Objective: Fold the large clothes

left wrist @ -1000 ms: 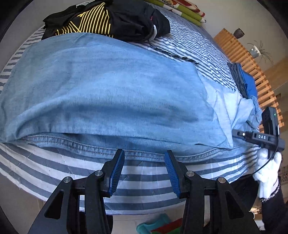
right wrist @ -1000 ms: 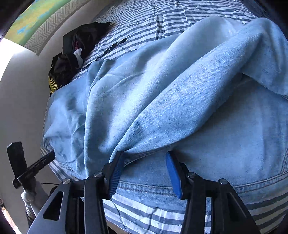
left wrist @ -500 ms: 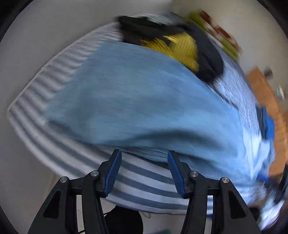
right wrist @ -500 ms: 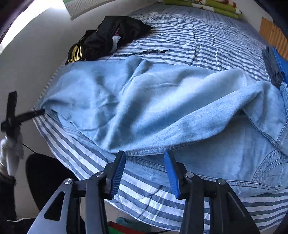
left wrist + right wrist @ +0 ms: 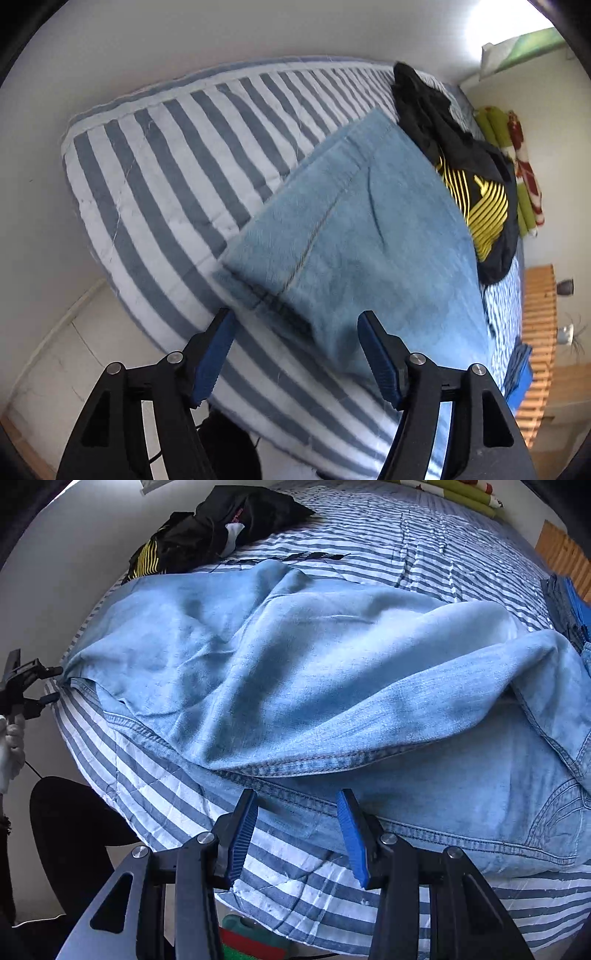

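Light blue denim jeans (image 5: 332,686) lie spread across the blue-and-white striped bed (image 5: 155,177).
Left tongs (image 5: 295,354), jaws just widened, hover empty over the leg hem; only the right view shows the waistband and pockets, right tongs (image 5: 295,834) parted, gripping nothing.

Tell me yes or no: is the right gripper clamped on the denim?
No: the right gripper stands open above the jeans' hem, pads touching no fabric.

One pair of jeans (image 5: 332,672), one black-and-yellow garment (image 5: 476,192), one striped bed (image 5: 155,177), one dark folded pile (image 5: 565,605) at right edge, two grippers (image 5: 295,354) (image 5: 295,834).
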